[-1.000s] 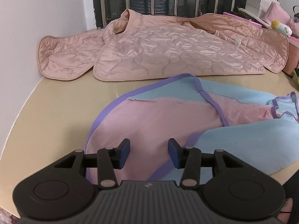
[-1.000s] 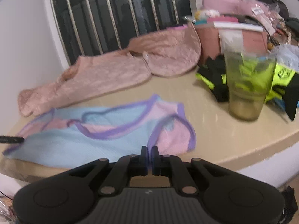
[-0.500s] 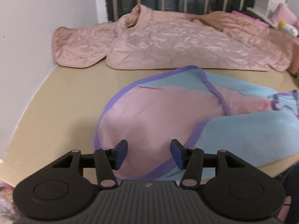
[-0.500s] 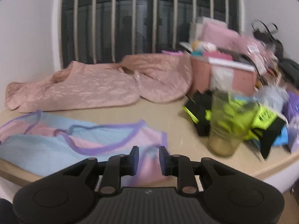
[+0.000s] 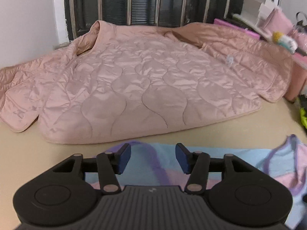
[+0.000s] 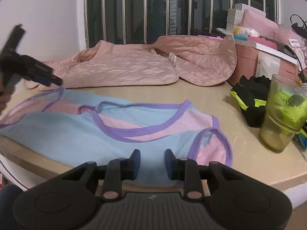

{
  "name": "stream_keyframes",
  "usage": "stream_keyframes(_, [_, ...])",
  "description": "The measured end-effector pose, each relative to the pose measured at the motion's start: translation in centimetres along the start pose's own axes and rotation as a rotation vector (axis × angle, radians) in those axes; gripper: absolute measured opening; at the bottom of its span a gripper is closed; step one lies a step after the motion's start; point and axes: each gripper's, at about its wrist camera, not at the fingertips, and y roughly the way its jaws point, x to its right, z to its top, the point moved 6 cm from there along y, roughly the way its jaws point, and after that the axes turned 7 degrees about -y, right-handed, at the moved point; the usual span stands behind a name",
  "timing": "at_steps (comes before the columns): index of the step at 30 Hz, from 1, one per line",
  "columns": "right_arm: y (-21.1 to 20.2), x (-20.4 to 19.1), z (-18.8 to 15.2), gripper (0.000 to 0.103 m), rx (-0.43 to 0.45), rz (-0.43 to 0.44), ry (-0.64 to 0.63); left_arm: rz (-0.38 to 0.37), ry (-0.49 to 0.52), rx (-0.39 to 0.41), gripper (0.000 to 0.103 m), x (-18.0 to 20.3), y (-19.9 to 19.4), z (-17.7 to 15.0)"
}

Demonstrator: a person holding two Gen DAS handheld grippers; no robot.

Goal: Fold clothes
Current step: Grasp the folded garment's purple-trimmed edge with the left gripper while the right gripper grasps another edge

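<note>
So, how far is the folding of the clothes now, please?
Nothing looks folded yet. The blue and pink top lies spread on the table, and the quilted pink jacket lies open behind it. In hand: the left gripper is at the top's far purple hem, jaws just closing, nothing gripped; the right gripper has just opened over the near edge. Left: fold both garments.

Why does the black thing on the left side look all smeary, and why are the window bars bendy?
In the right wrist view the left gripper is smeared by motion blur, while the greenish clear plastic cup looks fairly sharp. The silver window bars bow because of the fisheye lens. In the left wrist view the blue, pink and purple mesh garment is soft and blurry, but the pink quilted jacket looks clearer.
</note>
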Motion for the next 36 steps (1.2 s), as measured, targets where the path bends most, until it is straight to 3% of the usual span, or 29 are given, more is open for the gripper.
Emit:
stream_keyframes(1, [0.0, 0.0, -0.1, 0.026, 0.003, 0.002, -0.001, 0.023, 0.0, 0.002, 0.003, 0.1, 0.5, -0.1])
stream_keyframes(2, [-0.1, 0.1, -0.2, 0.027, 0.007, 0.005, -0.004, 0.025, -0.01, -0.007, 0.0, -0.1, 1.0, -0.3])
stream_keyframes(4, [0.2, 0.0, -0.2, 0.028, 0.011, 0.008, -0.017, 0.004, -0.058, 0.002, 0.0, -1.0, 1.0, -0.9])
stream_keyframes(8, [1.0, 0.6, 0.4, 0.032, 0.021, 0.024, -0.043, 0.097, -0.159, 0.045, 0.0, -5.1, -0.2, -2.0])
stream_keyframes(13, [1.5, 1.7, 0.9, 0.032, -0.005, 0.012, -0.053, 0.093, -0.281, 0.071, 0.0, -9.0, -2.0, -2.8])
stream_keyframes(14, [1.4, 1.9, 0.8, 0.033, -0.007, 0.004, -0.052, 0.078, -0.28, 0.082, 0.003, -9.1, -2.2, -2.6])
stream_keyframes(15, [1.3, 2.1, 0.7, 0.033, -0.009, -0.005, -0.051, 0.061, -0.258, 0.084, 0.015, -9.0, -2.2, -2.2])
stream_keyframes(16, [1.2, 2.4, 0.6, 0.035, -0.011, -0.013, -0.05, 0.046, -0.233, 0.084, 0.04, -8.9, -2.0, -1.9])
stream_keyframes(18, [1.0, 2.9, 0.4, 0.043, -0.013, -0.029, -0.038, 0.031, -0.149, 0.079, 0.063, -8.1, -1.3, -1.4])
stream_keyframes(22, [1.0, 3.4, 0.2, 0.043, -0.014, -0.026, -0.02, -0.074, 0.008, 0.038, 0.066, -5.5, 0.4, -1.2])
stream_keyframes(26, [1.0, 3.5, 0.3, 0.043, -0.016, -0.026, -0.02, -0.098, 0.164, 0.013, 0.065, -2.6, 2.1, -1.6])
stream_keyframes(27, [1.0, 3.5, 0.3, 0.043, -0.017, -0.026, -0.02, -0.092, 0.199, 0.023, 0.06, -2.0, 2.3, -1.7])
stream_keyframes(29, [0.9, 3.4, 0.3, 0.043, -0.017, -0.027, -0.02, -0.117, 0.224, 0.046, 0.027, -1.5, 2.4, -1.7])
stream_keyframes(30, [0.9, 3.4, 0.3, 0.043, -0.017, -0.027, -0.02, -0.107, 0.225, 0.053, 0.004, -1.6, 2.4, -1.7])
stream_keyframes(36, [1.4, 3.3, 0.5, 0.043, -0.012, -0.011, -0.036, -0.044, 0.172, 0.088, 0.004, -4.6, 1.0, -3.0])
